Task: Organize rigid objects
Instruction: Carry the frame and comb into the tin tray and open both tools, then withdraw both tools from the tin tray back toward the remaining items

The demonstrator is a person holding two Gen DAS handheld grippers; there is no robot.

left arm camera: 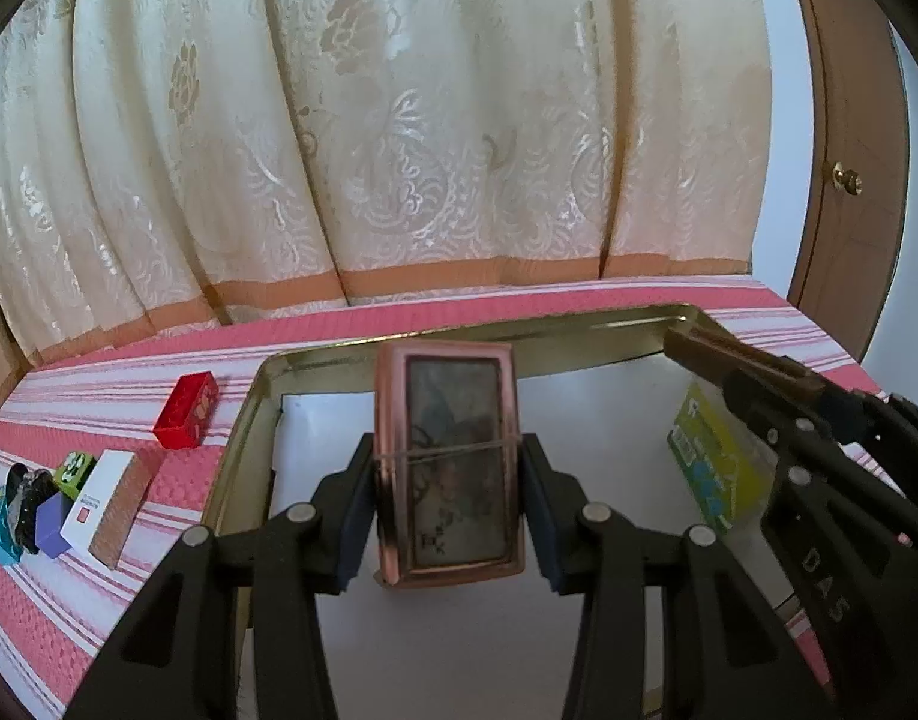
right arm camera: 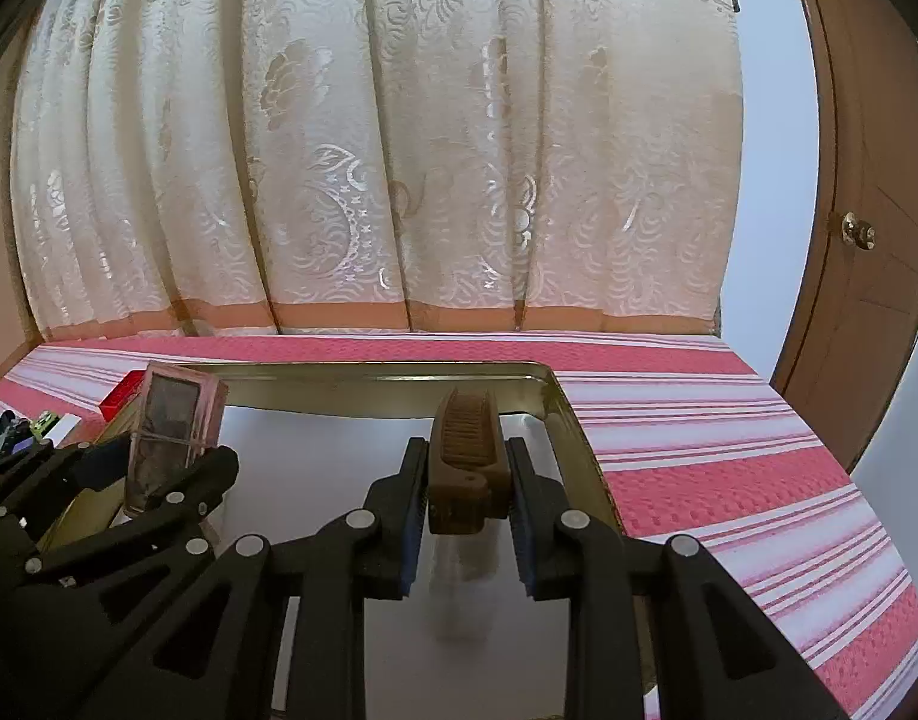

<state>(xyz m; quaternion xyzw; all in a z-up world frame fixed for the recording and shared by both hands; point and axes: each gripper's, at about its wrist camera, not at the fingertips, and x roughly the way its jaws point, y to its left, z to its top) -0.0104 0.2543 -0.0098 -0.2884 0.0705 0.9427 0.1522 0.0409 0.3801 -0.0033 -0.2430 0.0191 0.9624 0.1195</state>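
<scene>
Left gripper (left arm camera: 450, 501) pinches a pink case (left arm camera: 450, 462) above the gold tray (left arm camera: 243, 420). Right gripper (right arm camera: 466, 516) pinches a brown folded comb (right arm camera: 468, 456) near the tray's far corner. Small boxes (left arm camera: 120, 504) lie on the striped desk (left arm camera: 69, 588) beside it.

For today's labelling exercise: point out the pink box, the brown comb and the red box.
pink box (left arm camera: 453, 462): left wrist view, front panel.
brown comb (right arm camera: 466, 438): right wrist view, toothed middle.
red box (left arm camera: 187, 411): left wrist view, top face.
</scene>
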